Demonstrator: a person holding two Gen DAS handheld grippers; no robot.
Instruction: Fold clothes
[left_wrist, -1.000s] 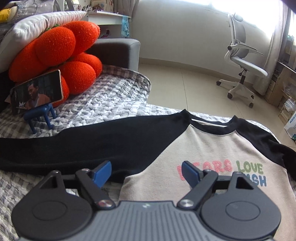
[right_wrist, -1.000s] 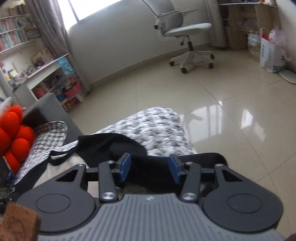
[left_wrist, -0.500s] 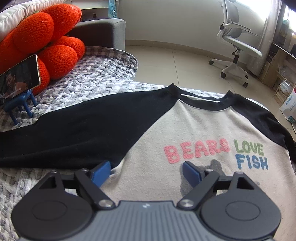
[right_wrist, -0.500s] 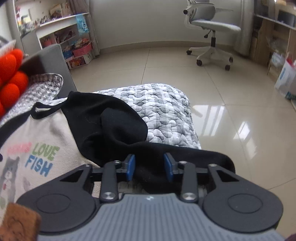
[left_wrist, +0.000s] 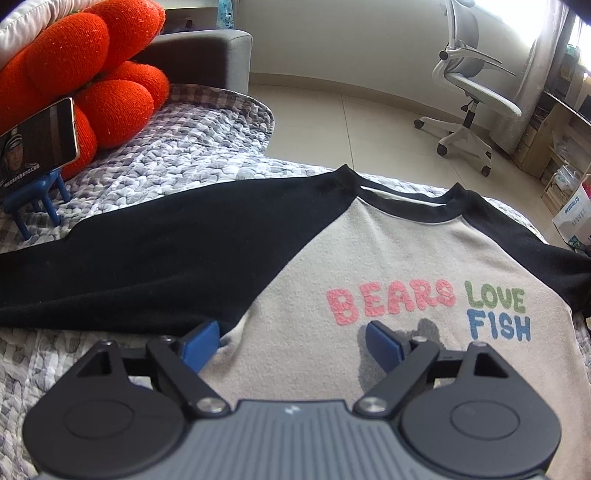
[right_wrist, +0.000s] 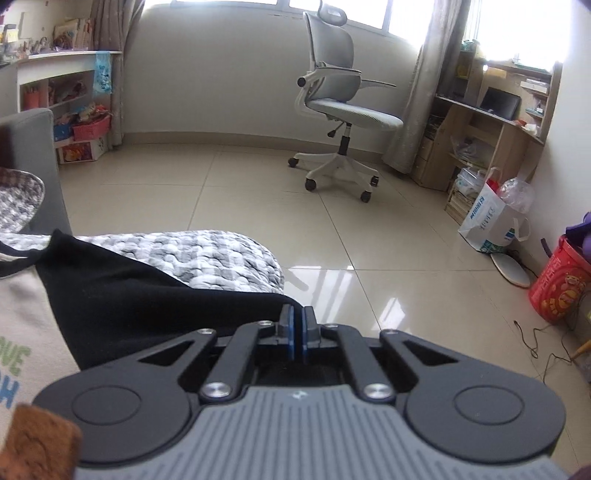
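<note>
A beige shirt (left_wrist: 369, 258) with black raglan sleeves and "BEARS LOVE FISH" print lies flat, front up, on a grey quilted cover (left_wrist: 166, 147). Its left sleeve (left_wrist: 129, 258) stretches out to the left. My left gripper (left_wrist: 291, 341) is open and hovers low over the shirt's chest, by the left armpit. In the right wrist view the shirt's right sleeve (right_wrist: 147, 295) lies over the cover's edge. My right gripper (right_wrist: 297, 317) is shut on that black sleeve near its end.
Orange cushions (left_wrist: 92, 66) and a phone on a blue stand (left_wrist: 37, 147) sit at the back left. A grey sofa arm (left_wrist: 207, 51) is behind. An office chair (right_wrist: 340, 122), shelves, a paper bag (right_wrist: 487, 221) and a red bucket (right_wrist: 557, 288) stand on the tiled floor.
My right gripper has closed on the end of the black right sleeve. My left gripper has moved forward over the shirt's chest and stays open.
</note>
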